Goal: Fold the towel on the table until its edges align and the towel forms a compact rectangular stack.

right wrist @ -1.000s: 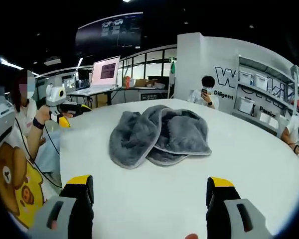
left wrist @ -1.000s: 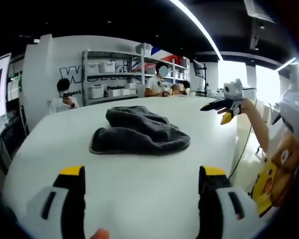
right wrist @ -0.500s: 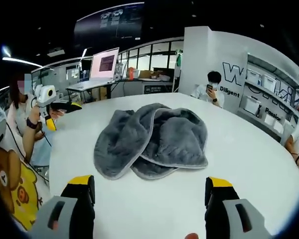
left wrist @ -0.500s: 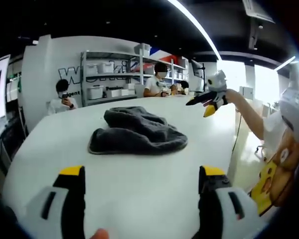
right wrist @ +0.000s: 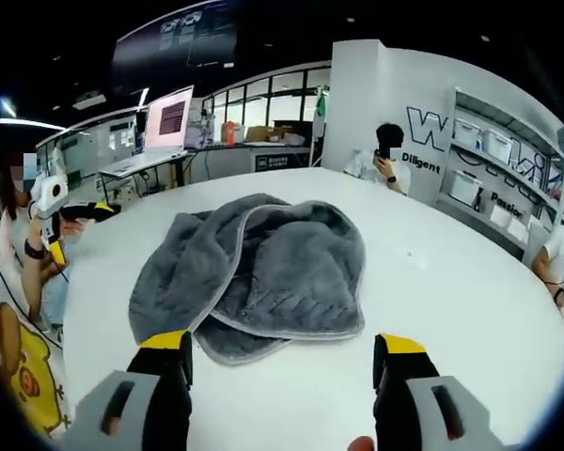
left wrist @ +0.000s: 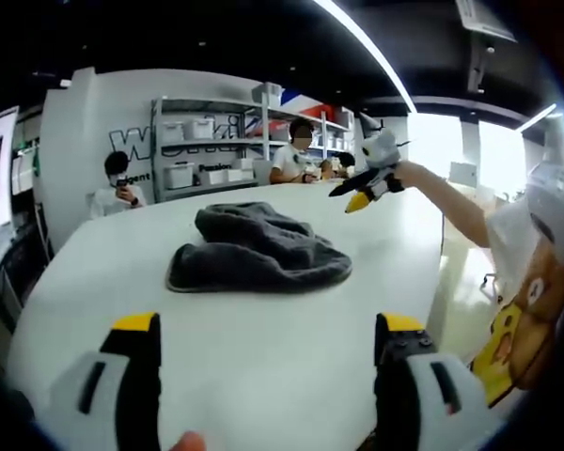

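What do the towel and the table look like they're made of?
Towel: grey, soft, plush fabric, likely microfibre or terry, going by its fuzzy matte nap, limp rumpled folds and paler stitched hem. Table: white, smooth and hard, perhaps laminate or painted board; it shows a faint sheen and no grain.

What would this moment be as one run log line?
towel: crumpled, unfolded | table: white | left gripper: open | right gripper: open, at towel edge

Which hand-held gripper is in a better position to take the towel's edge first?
Probably the right hand-held gripper: its open jaws sit just before the near edge of the crumpled towel. The left hand-held gripper is open too, but bare table separates it from the towel.
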Available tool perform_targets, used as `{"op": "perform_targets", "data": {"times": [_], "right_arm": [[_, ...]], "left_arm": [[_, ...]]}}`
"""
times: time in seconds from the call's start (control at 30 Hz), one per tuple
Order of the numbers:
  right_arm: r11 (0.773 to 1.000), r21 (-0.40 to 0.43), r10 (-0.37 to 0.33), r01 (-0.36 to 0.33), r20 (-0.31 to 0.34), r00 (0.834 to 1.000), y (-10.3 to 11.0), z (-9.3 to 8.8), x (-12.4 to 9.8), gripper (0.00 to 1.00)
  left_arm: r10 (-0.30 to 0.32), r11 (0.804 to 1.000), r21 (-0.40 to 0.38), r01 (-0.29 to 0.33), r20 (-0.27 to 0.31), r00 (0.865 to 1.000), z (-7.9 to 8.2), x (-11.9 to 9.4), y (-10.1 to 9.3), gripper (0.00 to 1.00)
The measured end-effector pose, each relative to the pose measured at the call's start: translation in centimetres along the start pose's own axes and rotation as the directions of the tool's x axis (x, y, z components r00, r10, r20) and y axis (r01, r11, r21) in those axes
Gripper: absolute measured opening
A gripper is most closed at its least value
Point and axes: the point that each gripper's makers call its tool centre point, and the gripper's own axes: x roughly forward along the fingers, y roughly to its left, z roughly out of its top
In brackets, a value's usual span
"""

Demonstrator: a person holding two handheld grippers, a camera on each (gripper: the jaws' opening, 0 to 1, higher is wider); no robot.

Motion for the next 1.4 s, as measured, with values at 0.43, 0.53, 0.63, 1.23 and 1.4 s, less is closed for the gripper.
{"op": "perform_targets", "data": {"times": [0.43,0.53,0.63,1.23,1.4], "right_arm": [[0.997,0.065,-0.028,0.031,-0.048,0.998,-3.2,-0.5,3.2,0.65],[0.995,0.098,-0.031,0.037,-0.063,0.998,-4.4,-0.6,4.0,0.63],[0.991,0.124,-0.039,0.048,-0.074,0.997,-4.1,-1.3,4.1,0.61],[0.971,0.233,-0.038,0.059,-0.095,0.995,-6.2,-2.8,7.0,0.47],[0.971,0.23,-0.041,0.064,-0.102,0.994,-6.4,-2.9,7.3,0.44]], "left_arm": [[-0.002,1.0,0.003,0.002,-0.001,1.0,-0.1,-0.2,-0.2,0.99],[0.0,1.0,0.003,0.0,0.0,1.0,-0.1,-0.3,-0.2,0.99],[0.002,1.0,0.002,-0.002,-0.001,1.0,-0.1,-0.3,-0.2,0.99],[0.001,1.0,0.005,-0.001,-0.007,1.0,-0.2,-0.3,-0.5,0.99],[0.006,1.0,0.0,-0.006,-0.008,1.0,-0.3,-0.4,-0.4,0.99]]}}
